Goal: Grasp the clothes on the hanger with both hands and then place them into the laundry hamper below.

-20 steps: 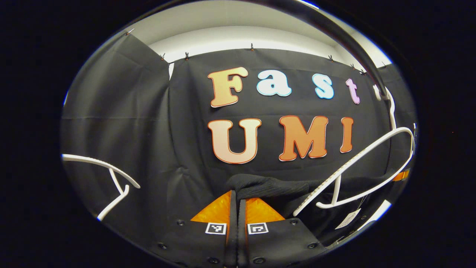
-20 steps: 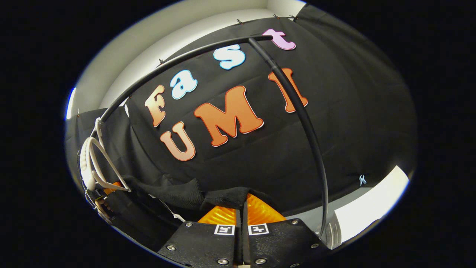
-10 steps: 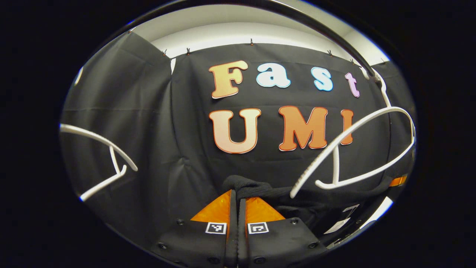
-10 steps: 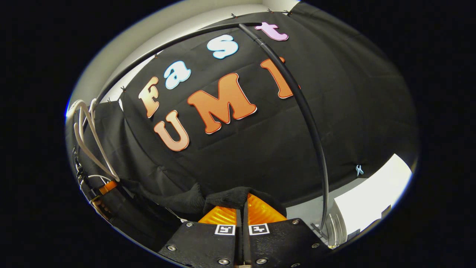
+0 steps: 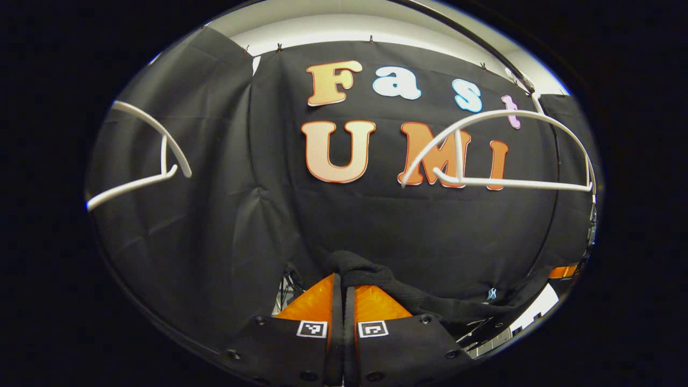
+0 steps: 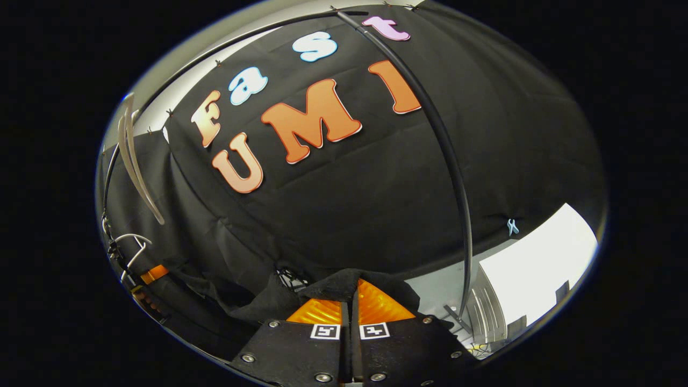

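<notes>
Left gripper and right gripper each clamped on garment, stretched between them. Hanger bare at 2 o'clock (grasp done). Hamper drop remained.

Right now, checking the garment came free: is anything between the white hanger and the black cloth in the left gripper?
Nothing: in the left gripper view, only booth wall separates the white hanger from the black garment pinched in the left gripper.

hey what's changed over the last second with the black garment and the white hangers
Both grippers have come down with the black garment: the white hanger that touched it a second ago now hangs bare above it, and the second hanger sits higher in the left gripper view too. Unchanged: left gripper and right gripper stay shut on the cloth.
</notes>
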{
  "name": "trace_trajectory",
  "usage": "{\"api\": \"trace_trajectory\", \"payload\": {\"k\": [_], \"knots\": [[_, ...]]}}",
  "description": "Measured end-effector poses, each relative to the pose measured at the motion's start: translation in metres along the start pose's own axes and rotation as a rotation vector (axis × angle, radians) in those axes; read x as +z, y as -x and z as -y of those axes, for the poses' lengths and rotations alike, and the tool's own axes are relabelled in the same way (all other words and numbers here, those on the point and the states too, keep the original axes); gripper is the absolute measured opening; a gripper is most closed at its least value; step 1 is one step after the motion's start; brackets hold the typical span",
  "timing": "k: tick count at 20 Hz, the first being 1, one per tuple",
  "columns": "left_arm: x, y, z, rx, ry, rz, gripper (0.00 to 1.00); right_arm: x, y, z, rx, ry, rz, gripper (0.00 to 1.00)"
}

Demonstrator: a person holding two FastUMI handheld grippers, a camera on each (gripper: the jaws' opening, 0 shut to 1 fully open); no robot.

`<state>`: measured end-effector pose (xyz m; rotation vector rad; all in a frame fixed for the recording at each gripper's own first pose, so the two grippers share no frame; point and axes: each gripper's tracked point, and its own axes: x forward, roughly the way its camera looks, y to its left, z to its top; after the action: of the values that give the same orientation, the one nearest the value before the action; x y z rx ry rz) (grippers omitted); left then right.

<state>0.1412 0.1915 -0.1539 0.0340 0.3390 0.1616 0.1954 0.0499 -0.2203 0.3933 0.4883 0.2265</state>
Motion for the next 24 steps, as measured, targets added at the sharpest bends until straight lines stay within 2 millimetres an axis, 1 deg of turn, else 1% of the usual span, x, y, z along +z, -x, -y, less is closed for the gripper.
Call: {"api": "trace_trajectory", "payload": {"k": [1,4,9,16,17,18,21,24], "knots": [[-0.007,-0.002,0.003,-0.001,0.002,-0.016,0.07,-0.007,0.000,0.000,-0.004,0.004,-0.013,0.00],[-0.035,-0.004,0.008,-0.016,0.000,-0.068,0.07,-0.033,-0.006,0.000,-0.017,0.020,-0.051,0.00],[-0.081,-0.008,0.026,-0.062,-0.016,-0.169,0.07,-0.073,-0.012,-0.004,-0.037,0.060,-0.117,0.00],[-0.158,-0.007,0.058,-0.140,-0.022,-0.326,0.07,-0.139,-0.023,-0.014,-0.047,0.086,-0.232,0.00],[-0.166,-0.006,0.062,-0.146,-0.025,-0.347,0.05,-0.148,-0.025,-0.016,-0.049,0.092,-0.247,0.00],[-0.177,-0.005,0.066,-0.153,-0.025,-0.369,0.07,-0.157,-0.028,-0.019,-0.051,0.097,-0.259,0.00],[-0.213,-0.002,0.080,-0.176,-0.001,-0.446,0.07,-0.181,-0.034,-0.029,-0.051,0.107,-0.299,0.00],[-0.235,-0.001,0.095,-0.197,0.006,-0.505,0.07,-0.210,-0.038,-0.042,-0.051,0.132,-0.346,0.01]]}}
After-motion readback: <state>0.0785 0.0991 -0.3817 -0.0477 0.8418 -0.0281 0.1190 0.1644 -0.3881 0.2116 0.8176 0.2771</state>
